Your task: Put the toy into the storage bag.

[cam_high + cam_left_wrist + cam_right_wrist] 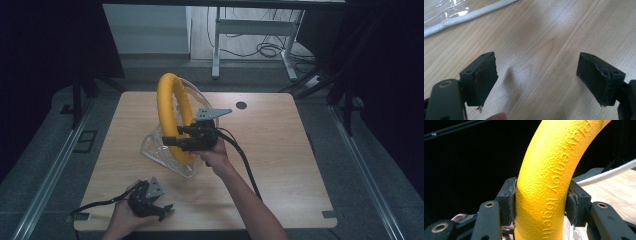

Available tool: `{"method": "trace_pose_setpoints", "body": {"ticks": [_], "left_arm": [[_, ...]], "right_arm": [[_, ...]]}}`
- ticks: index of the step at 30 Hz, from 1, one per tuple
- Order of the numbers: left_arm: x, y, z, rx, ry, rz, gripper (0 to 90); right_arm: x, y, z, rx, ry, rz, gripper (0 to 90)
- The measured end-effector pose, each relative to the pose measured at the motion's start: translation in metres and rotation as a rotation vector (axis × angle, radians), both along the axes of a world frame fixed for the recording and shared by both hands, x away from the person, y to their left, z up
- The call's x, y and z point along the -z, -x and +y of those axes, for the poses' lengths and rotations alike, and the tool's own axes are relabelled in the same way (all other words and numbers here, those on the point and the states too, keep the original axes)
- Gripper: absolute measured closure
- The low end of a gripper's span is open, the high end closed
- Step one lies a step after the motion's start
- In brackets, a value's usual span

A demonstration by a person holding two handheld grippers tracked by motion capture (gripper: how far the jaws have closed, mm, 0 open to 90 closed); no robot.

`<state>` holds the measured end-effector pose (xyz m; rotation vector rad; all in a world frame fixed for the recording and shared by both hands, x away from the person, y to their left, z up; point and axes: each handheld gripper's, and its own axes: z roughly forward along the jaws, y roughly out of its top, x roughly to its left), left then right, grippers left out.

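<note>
A yellow foam ring (pixel 166 107) stands upright near the middle of the wooden table, half out of a clear plastic bag (pixel 160 152). My right gripper (pixel 176 137) is shut on the ring's lower side; in the right gripper view both pads press the textured yellow ring (pixel 549 182), which carries printed lettering. My left gripper (pixel 161 210) rests near the table's front left edge, open. In the left gripper view its fingers (pixel 482 77) stand wide apart over bare wood, with the bag's white edge (pixel 466 16) at the top left.
The wooden table (pixel 280 150) has a dark round hole (pixel 241 105) at the back. Black cables trail from both grippers across the table. A white desk frame (pixel 250 30) and floor cables lie beyond the far edge; dark curtains flank both sides.
</note>
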<state>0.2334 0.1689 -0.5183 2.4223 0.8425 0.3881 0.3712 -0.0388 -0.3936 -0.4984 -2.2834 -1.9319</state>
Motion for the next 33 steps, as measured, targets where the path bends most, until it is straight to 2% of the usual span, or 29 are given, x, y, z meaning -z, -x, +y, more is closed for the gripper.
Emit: {"method": "trace_pose_setpoints", "body": {"ticks": [4, 16, 19, 22, 33], "left_arm": [[0.000, 0.000, 0.000, 0.000, -0.001, 0.002, 16.7], [-0.002, 0.001, 0.000, -0.001, 0.005, -0.003, 16.7], [-0.001, 0.000, 0.000, 0.001, 0.000, 0.000, 16.6], [-0.001, 0.000, -0.001, 0.002, -0.002, 0.002, 16.5], [0.000, 0.000, -0.001, 0.001, -0.004, 0.003, 16.4]], "right_arm": [[0.007, -0.003, -0.001, 0.000, -0.008, 0.019, 49.1], [0.024, -0.007, -0.003, -0.007, -0.029, 0.035, 47.8], [0.022, -0.005, -0.005, 0.030, -0.020, -0.020, 46.0], [0.021, -0.004, -0.007, 0.046, -0.013, -0.033, 45.0], [0.016, 0.003, -0.010, 0.126, 0.029, -0.132, 37.1]]}}
